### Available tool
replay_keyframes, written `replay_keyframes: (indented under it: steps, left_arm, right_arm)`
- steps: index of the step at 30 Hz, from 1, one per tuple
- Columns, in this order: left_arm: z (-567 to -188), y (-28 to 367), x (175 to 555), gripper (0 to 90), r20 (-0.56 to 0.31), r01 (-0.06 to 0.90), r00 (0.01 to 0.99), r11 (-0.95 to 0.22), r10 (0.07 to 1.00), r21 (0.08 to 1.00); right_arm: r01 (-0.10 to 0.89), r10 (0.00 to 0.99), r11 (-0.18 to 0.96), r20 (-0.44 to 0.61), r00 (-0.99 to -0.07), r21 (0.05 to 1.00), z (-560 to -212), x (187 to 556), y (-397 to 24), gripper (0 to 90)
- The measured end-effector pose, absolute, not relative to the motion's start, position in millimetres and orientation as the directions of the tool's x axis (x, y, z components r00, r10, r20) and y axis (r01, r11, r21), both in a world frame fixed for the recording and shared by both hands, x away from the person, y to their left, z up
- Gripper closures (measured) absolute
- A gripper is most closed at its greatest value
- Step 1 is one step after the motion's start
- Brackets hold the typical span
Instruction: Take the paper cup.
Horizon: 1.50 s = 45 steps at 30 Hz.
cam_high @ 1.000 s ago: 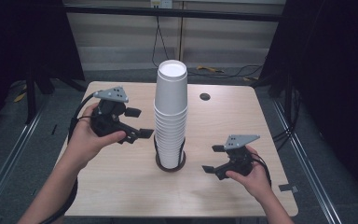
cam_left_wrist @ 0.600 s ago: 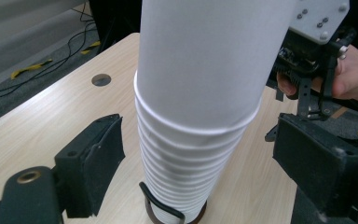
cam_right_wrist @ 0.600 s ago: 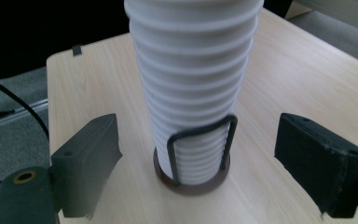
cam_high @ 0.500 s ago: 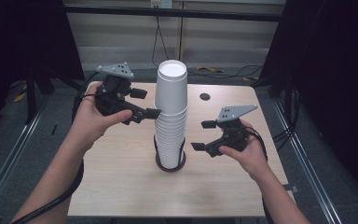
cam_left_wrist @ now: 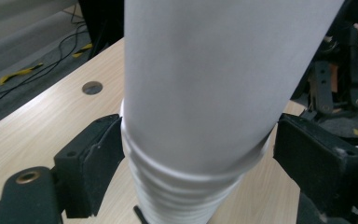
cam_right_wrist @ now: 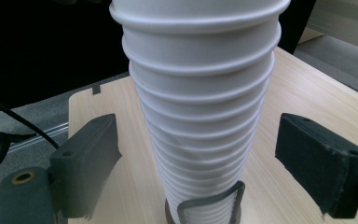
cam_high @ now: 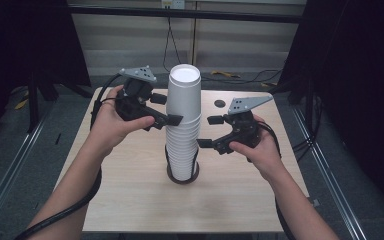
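A tall stack of white cups point(cam_high: 183, 125) stands upside down in a small dark holder point(cam_high: 182, 176) at the middle of the surface point(cam_high: 130, 195). Since a second ago both hands have risen from the surface and closed in on the stack. The left gripper point(cam_high: 167, 111) is now at 9 o'clock of the stack, level with the top cup point(cam_left_wrist: 209, 79); its jaws sit on both sides of that cup's rim, touching or nearly so, and whether they press is hard to tell. The right gripper point(cam_high: 206, 132) is at 3 o'clock, lower down, its jaws open around the stack point(cam_right_wrist: 200, 121) without touching. Probably the top cup is about to be pulled off while the stack is steadied.
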<state>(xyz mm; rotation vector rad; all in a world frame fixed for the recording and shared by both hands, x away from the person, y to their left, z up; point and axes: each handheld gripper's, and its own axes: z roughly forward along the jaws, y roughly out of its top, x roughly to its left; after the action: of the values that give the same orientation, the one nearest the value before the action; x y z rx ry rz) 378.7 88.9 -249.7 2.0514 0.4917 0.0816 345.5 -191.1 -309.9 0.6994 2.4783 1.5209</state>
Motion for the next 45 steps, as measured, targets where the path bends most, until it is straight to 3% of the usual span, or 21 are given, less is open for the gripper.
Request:
replay_keyframes:
  steps: [10, 22, 39, 45]
  left_arm:
    - [-255, 74, 386, 6.3, -0.149, 0.319, 0.911, -0.430, 0.383, 0.845]
    - [-262, 62, 390, 2.4, -0.157, 0.323, 0.911, -0.422, 0.381, 0.847]
    - [-262, 63, 388, 5.3, -0.154, 0.319, 0.907, -0.401, 0.391, 0.859]
    - [-246, 65, 384, 7.3, -0.145, 0.291, 0.915, -0.365, 0.377, 0.884]
  right_arm:
    - [0.301, 0.442, 0.346, 0.128, -0.888, 0.889, -303, 350, -184, 13.2]
    - [0.297, 0.455, 0.334, 0.123, -0.882, 0.895, -297, 353, -171, 12.6]
    - [0.299, 0.484, 0.305, 0.123, -0.867, 0.904, -300, 355, -168, 12.9]
    - [0.299, 0.486, 0.300, 0.125, -0.865, 0.906, -301, 355, -168, 13.1]
